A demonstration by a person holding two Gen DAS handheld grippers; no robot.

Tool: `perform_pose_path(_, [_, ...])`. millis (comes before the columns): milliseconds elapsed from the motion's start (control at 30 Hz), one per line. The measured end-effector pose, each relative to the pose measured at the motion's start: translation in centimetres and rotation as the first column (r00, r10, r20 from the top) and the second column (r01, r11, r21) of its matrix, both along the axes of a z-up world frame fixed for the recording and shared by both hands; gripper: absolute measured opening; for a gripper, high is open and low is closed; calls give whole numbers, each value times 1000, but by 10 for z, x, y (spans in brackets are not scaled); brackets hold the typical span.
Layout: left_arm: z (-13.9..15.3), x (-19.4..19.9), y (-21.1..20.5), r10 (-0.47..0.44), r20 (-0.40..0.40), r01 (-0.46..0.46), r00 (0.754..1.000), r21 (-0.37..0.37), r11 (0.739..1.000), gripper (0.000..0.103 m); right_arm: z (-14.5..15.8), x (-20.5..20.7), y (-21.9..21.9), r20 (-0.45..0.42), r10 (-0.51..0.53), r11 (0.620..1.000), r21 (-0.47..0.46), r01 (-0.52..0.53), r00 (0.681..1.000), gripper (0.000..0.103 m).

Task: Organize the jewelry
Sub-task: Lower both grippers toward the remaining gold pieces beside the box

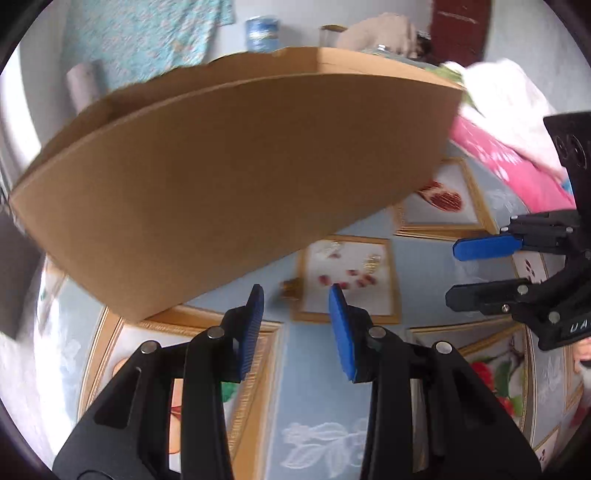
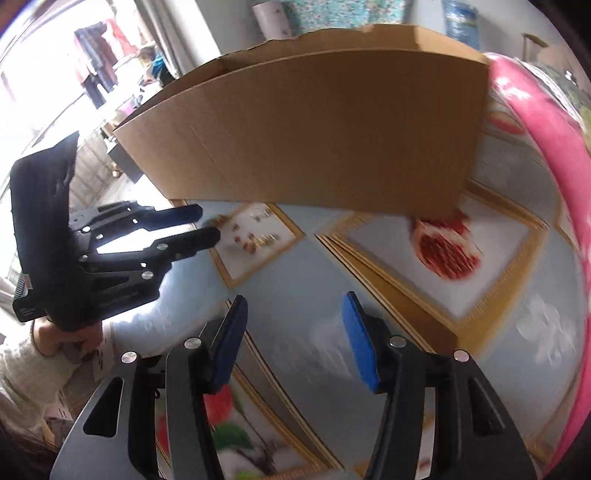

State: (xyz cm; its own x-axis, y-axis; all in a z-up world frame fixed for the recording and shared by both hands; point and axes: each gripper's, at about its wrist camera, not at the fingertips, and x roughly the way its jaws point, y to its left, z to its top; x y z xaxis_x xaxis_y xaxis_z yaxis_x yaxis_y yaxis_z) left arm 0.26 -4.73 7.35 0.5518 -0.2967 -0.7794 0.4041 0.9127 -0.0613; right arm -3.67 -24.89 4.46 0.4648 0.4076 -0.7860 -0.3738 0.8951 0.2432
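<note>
Small gold jewelry pieces (image 1: 372,261) lie on a white panel of the patterned tablecloth, another gold piece (image 1: 290,286) just left of it; they also show in the right wrist view (image 2: 266,239). My left gripper (image 1: 297,297) is open and empty, hovering just in front of the jewelry. My right gripper (image 2: 293,308) is open and empty above the cloth, to the right of the left one; it shows in the left wrist view (image 1: 452,271). The left gripper shows in the right wrist view (image 2: 210,223), close to the jewelry.
A large open cardboard box (image 1: 236,158) stands on the table behind the jewelry, also in the right wrist view (image 2: 314,129). Pink and white cloth (image 1: 517,147) lies at the right. A blue container (image 1: 263,32) and a paper roll (image 1: 83,86) stand behind the box.
</note>
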Motion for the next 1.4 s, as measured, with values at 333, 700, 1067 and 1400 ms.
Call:
perform_pose_path(333, [-2, 13, -11, -19, 4, 18, 1000, 59, 998, 18, 2, 16, 29, 48, 64, 997, -51, -62, 997, 50])
perform_pose_path(700, [1, 3, -9, -19, 6, 19, 1000, 111, 994, 0, 5, 23, 37, 53, 71, 997, -28, -69, 996, 40])
perform_pose_path(1067, [2, 5, -4, -18, -19, 20, 1000, 81, 997, 5, 4, 27, 37, 63, 72, 997, 12, -72, 995, 40])
perform_pose_path(1400, [1, 18, -13, -14, -12, 15, 1000, 79, 997, 24, -1, 26, 23, 67, 68, 995, 64, -73, 995, 39])
